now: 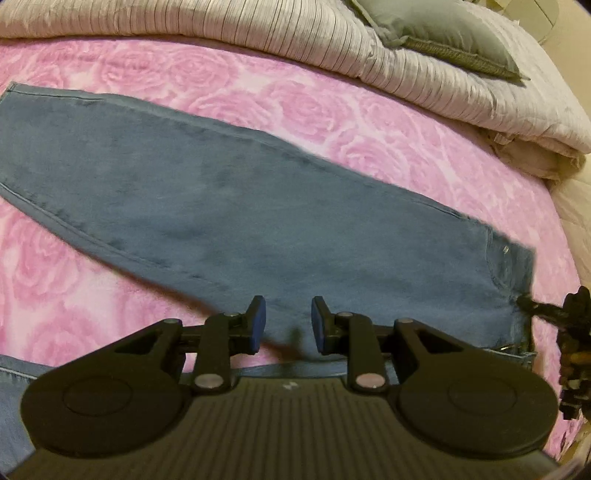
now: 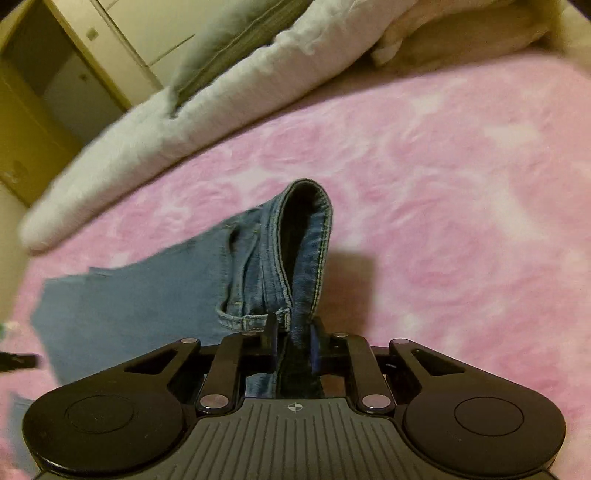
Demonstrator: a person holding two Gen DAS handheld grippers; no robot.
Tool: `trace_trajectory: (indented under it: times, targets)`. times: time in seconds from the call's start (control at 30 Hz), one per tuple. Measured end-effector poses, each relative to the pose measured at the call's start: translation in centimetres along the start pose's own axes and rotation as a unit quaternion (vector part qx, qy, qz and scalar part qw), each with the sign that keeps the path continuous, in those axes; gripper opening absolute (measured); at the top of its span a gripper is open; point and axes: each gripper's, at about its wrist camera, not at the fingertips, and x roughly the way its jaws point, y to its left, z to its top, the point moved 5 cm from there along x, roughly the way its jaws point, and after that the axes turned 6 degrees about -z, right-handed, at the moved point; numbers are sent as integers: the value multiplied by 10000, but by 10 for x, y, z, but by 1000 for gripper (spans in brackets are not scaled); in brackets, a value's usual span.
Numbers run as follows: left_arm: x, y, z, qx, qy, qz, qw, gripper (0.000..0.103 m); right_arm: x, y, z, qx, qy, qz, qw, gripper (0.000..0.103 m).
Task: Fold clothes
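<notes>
A pair of blue jeans [image 1: 236, 199] lies flat across the pink rose-patterned bed cover, one leg stretching to the far left, the waistband at the right. My left gripper [image 1: 289, 325] is open and empty, just above the jeans' near edge around the crotch. My right gripper [image 2: 293, 343] is shut on the jeans' waistband [image 2: 306, 236] and lifts it, so the band stands up in a loop above the cover. The right gripper also shows at the right edge of the left wrist view [image 1: 569, 332], at the waistband corner.
A folded striped beige quilt [image 1: 332, 40] with a grey pillow [image 1: 443, 33] on it lies along the far side of the bed. A wardrobe [image 2: 48, 85] stands beyond the bed. Pink cover [image 2: 461, 206] stretches to the right of the waistband.
</notes>
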Motion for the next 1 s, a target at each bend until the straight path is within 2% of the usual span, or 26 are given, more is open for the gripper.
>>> trace_trajectory:
  times: [0.03, 0.13, 0.17, 0.23, 0.4, 0.43, 0.53, 0.6, 0.63, 0.67, 0.73, 0.87, 0.93, 1.0]
  targets:
    - [3, 1, 0, 4, 50, 44, 10000, 22, 14, -10, -7, 151, 191, -275, 9993, 20]
    - [-1, 1, -1, 27, -10, 23, 10000, 22, 18, -24, -3, 735, 260, -100, 9969, 27]
    - [-4, 2, -2, 12, -40, 13, 10000, 22, 12, -26, -1, 834, 254, -88, 9962, 32]
    - [-7, 7, -6, -60, -14, 54, 10000, 22, -8, -30, 5, 843, 73, -84, 9964, 34]
    - [-18, 17, -19, -252, 2, 117, 9996, 22, -50, -31, -14, 665, 460, 744, 9940, 39]
    - [-19, 17, -21, -284, 11, 112, 9995, 22, -52, -27, -21, 468, 630, 909, 9928, 40]
    - [-21, 17, -27, -346, 39, 112, 9993, 22, -46, -12, -43, -192, 967, 929, 9908, 41]
    - [-24, 16, -29, -356, 41, 118, 9993, 22, -41, -8, -49, -360, 957, 869, 9910, 41]
    - [-25, 16, -30, -361, 41, 121, 9993, 22, -41, -7, -50, -410, 910, 843, 9914, 34]
    - [-28, 16, -31, -348, 18, 129, 9993, 22, -41, -5, -51, -460, 863, 815, 9919, 8]
    - [-33, 16, -32, -335, -26, 150, 9993, 22, -52, -1, -50, -692, 714, 633, 9930, 6]
    - [-38, 22, -38, -431, -53, 229, 9988, 22, -84, 10, -47, -817, 197, 702, 9940, 4]
    - [-39, 24, -42, -477, -65, 261, 9985, 22, -85, 12, -40, -795, -25, 565, 9952, 4]
    - [-37, 26, -47, -480, -51, 298, 9984, 22, -68, 10, -41, -714, 89, 266, 9971, 4]
